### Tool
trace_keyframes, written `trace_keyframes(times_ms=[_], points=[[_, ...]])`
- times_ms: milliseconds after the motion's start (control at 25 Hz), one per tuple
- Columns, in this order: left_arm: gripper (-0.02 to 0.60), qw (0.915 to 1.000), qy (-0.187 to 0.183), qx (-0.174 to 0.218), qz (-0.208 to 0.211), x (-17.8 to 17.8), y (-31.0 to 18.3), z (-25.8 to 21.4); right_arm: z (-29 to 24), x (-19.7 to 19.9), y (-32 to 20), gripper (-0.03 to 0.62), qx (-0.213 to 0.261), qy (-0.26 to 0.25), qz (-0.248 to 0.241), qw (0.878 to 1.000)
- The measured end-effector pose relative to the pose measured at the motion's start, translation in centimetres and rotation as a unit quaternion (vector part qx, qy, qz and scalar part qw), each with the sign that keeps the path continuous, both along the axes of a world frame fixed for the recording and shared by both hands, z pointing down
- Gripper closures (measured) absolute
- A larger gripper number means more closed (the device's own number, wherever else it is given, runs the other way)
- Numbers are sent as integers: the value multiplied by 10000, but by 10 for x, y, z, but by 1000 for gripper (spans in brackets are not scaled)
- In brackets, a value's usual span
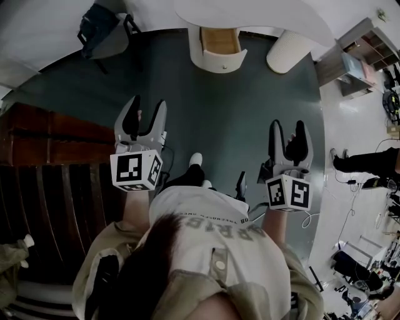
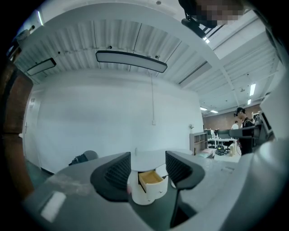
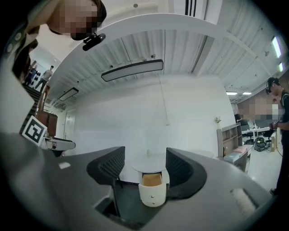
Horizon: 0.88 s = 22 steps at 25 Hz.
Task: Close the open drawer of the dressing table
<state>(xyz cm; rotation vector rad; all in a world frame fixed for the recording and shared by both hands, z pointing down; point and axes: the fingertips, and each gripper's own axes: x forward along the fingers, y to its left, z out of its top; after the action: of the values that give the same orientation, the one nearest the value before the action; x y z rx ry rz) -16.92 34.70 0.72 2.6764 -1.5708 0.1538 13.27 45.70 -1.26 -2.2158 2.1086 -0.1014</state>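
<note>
The open drawer (image 1: 220,44) lies well ahead of left tool (image 1: 147,107) and right tool (image 1: 288,129).

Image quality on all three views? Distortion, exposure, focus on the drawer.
Head view: strong fisheye, dim and desaturated; the open drawer small near the top edge. Left gripper view: heavy barrel curve, dark corners, bright ceiling strips at right, left tongs soft up close. Right gripper view: same curve; drawer sharp, centred between the right tongs.

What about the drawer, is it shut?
No, the drawer sticks out of the dressing table, showing its wooden inside.
</note>
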Motion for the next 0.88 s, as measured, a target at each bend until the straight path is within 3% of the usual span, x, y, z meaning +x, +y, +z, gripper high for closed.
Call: trace_keyframes(times_ms=[400, 880], points=[[330, 9992, 145, 259, 274, -4, -82, -16, -13, -9, -67, 306, 247, 153, 294, 9991], [330, 9986, -85, -520, 17, 2, -121, 48, 45, 21, -120, 306, -397, 225, 207, 9987]])
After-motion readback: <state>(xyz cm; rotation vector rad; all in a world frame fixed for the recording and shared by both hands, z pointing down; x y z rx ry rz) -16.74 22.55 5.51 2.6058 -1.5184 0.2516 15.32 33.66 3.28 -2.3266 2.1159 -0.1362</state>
